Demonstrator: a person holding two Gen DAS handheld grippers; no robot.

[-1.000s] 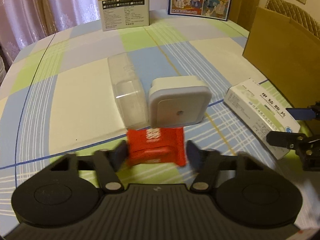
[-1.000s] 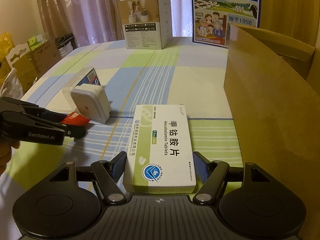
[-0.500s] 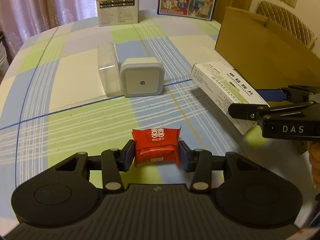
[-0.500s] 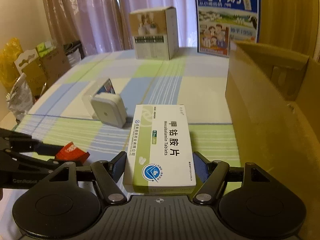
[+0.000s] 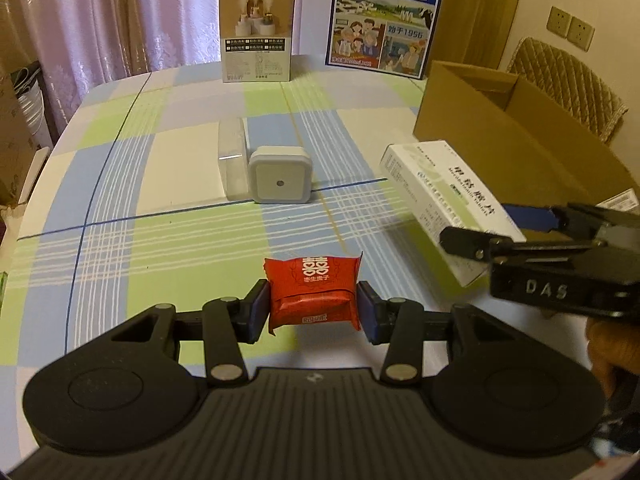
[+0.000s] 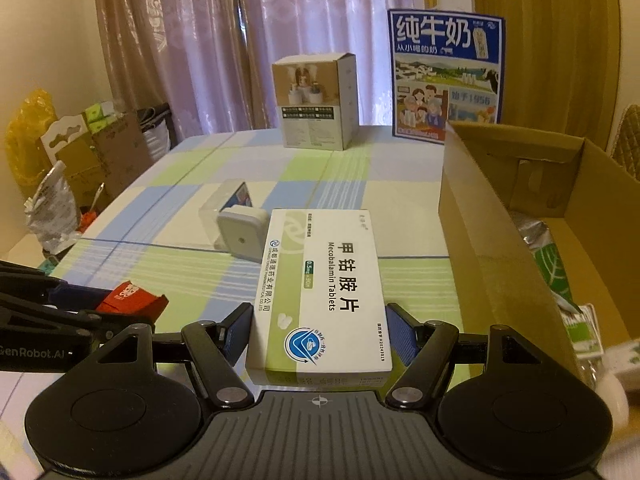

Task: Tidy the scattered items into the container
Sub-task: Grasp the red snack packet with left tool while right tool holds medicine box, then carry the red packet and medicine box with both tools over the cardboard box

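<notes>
My left gripper point(image 5: 313, 312) is shut on a red snack packet point(image 5: 313, 290) and holds it above the checked tablecloth. My right gripper point(image 6: 318, 334) is shut on a white and green tablet box point(image 6: 320, 288), also lifted off the table. In the left wrist view the tablet box point(image 5: 448, 196) and the right gripper point(image 5: 532, 236) show at the right. The open cardboard box point(image 6: 496, 216) stands at the right with several packets inside. A white square night light point(image 5: 280, 180) and a clear plastic case point(image 5: 231, 160) lie mid-table.
A product carton point(image 5: 257, 34) and a blue milk poster box point(image 5: 384, 16) stand at the table's far edge. A quilted chair back point(image 5: 568, 80) is behind the cardboard box. Bags and cartons point(image 6: 72, 168) sit off the table's left side.
My left gripper closed on the red packet and lifted it up and back from the night light. My right gripper rose with the tablet box, so the cardboard box's inside came into view.
</notes>
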